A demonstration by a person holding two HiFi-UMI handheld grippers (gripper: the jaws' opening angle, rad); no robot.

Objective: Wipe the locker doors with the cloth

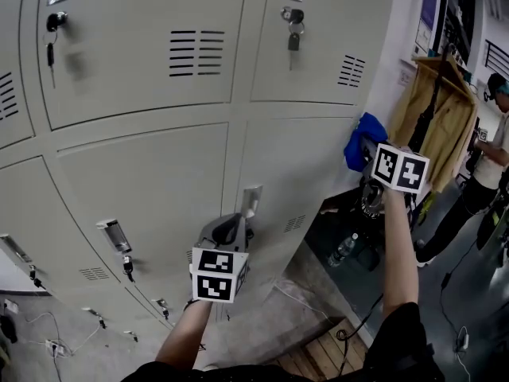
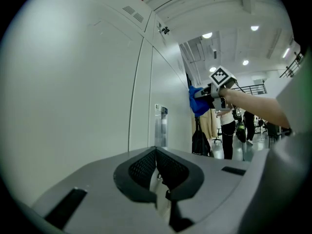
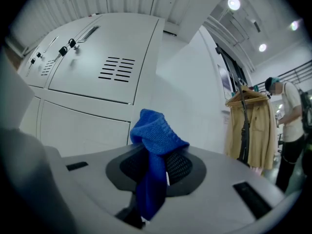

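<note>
Up by the right edge of the grey locker doors (image 1: pixel 302 157), the right tool (image 1: pixel 363 151) pinches a blue cloth (image 1: pixel 359 138), which bunches above its jaws and hangs down between them, close to the door face. Lower down, the left tool (image 1: pixel 232 231) has its jaws pressed together on nothing, its tip just beside a metal latch (image 1: pixel 251 200) on a lower door.
</note>
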